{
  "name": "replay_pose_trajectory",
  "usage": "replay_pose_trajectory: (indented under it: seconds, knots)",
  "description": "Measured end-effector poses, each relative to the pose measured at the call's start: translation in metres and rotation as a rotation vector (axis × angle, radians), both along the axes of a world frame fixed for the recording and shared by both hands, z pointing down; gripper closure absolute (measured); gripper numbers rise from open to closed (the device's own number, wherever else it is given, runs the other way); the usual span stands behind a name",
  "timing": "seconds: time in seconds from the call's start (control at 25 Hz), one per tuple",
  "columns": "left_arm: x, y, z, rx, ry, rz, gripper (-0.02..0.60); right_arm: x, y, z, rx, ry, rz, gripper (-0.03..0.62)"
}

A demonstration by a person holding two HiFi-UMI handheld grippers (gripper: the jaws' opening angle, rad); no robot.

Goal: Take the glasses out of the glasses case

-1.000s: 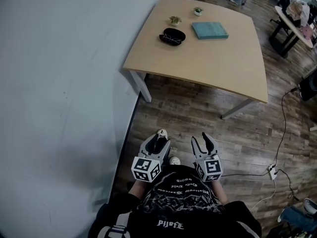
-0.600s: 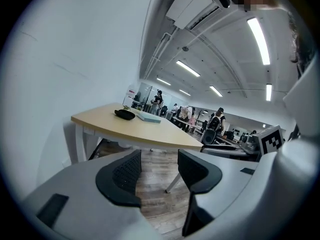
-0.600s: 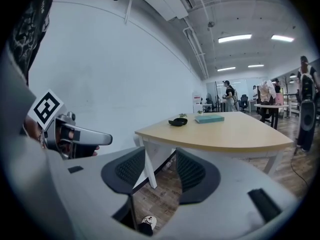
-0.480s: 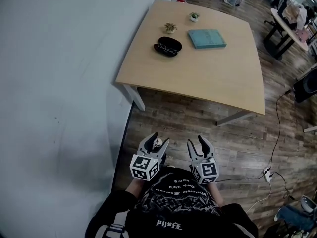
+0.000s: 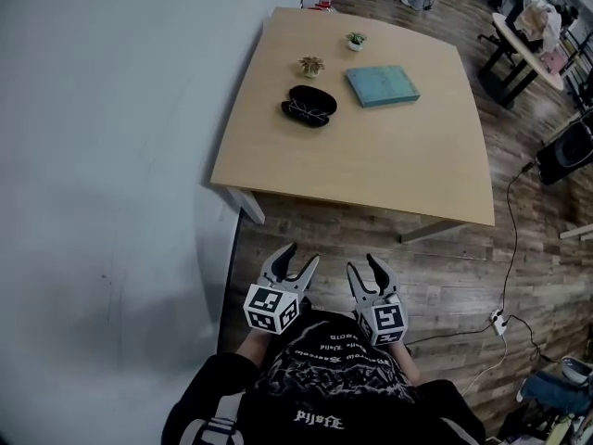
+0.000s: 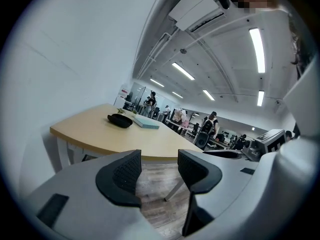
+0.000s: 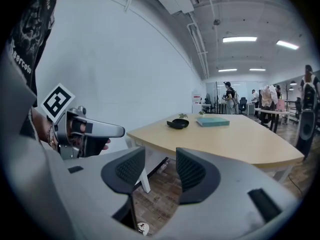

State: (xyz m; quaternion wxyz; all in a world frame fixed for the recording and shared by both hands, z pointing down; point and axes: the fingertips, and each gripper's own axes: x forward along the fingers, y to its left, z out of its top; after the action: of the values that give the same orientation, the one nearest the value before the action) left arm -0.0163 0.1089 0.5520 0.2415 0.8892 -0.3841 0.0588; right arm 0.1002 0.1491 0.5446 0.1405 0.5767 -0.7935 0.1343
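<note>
Both grippers are released and hold nothing. The left gripper [image 5: 298, 256] and the right gripper [image 5: 364, 265] sit side by side, close in front of the person's black printed shirt [image 5: 326, 378]. Each has its jaws spread apart, and only floor shows through the gap. Both are well apart from the table and aim toward it.

A plain grey wall [image 5: 102, 156] fills the left of the head view. Dark wood-plank floor [image 5: 463, 267] runs under and around the light wooden table [image 5: 371, 156], which stands against that wall on white legs.

A teal book [image 5: 382, 85] lies flat toward the table's far side. Just to its left is the black glasses case [image 5: 309, 106], open, with the glasses [image 5: 304, 109] lying inside as thin pale lines too small to make out further. Beyond the case stand two small potted plants, one [image 5: 311, 65] near the case and one [image 5: 356, 39] farther back.

On the floor to the right, a white power strip [image 5: 498, 321] lies with thin cables trailing from it.
</note>
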Motion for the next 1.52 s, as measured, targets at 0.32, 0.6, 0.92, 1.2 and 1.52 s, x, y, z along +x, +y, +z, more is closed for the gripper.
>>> replay_pose_trajectory:
  seconds: [0.32,0.6,0.92,1.2,1.52]
  knots:
    - [-0.002,-0.048,-0.006,0.048,0.003,0.089,0.348,-0.015,-0.042,0.000,0.011,0.020,0.041,0.390]
    - [-0.010,-0.071,-0.003,0.041,-0.013,0.099,0.348,-0.029,-0.060,-0.002,0.020,0.006,0.045,0.390]
    - [-0.022,-0.097,0.000,0.060,-0.038,0.052,0.348,-0.022,-0.091,0.002,0.029,-0.016,0.061,0.390]
    - [-0.032,-0.136,0.005,0.055,-0.079,-0.056,0.348,-0.023,-0.148,0.009,0.027,-0.050,-0.031,0.390]
    - [-0.021,-0.198,0.005,0.025,-0.106,-0.159,0.348,0.001,-0.233,0.004,0.039,-0.062,-0.107,0.390]
